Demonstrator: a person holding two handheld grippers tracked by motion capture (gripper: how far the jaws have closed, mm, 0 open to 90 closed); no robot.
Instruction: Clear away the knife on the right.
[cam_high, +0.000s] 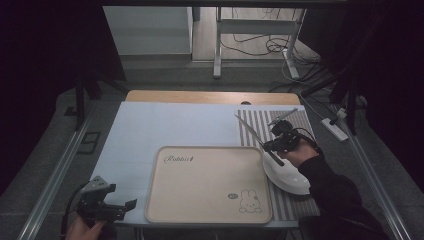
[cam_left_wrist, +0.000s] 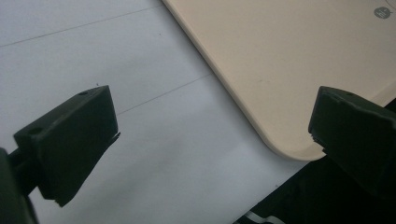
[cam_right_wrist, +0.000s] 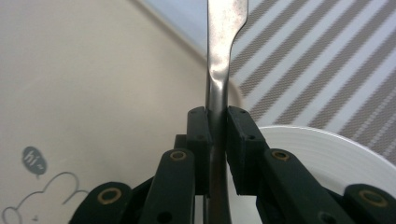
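Right of centre in the high view, the right hand-held gripper (cam_high: 276, 142) pinches a slim, stiff steel knife (cam_right_wrist: 219, 88) at its narrow neck, above the white ceramic plate (cam_high: 287, 177) on the striped grey placemat (cam_high: 255, 127). Likely light but slippery, it favours that grip. Lower left, the left hand-held gripper (cam_high: 117, 210) hangs spread, empty, beside the beige rabbit-print tray (cam_high: 207, 182), with open counter (cam_high: 150, 125) beyond.

Lab-type recording bay, not a home. Wooden-edged table (cam_high: 210, 96) stands on grey carpet, flanked by aluminium frame rails (cam_high: 55, 172). Behind the table: white metal desk legs (cam_high: 218, 50), loose black cables (cam_high: 260, 46); right of it, a white power strip (cam_high: 336, 128). Dark surroundings.
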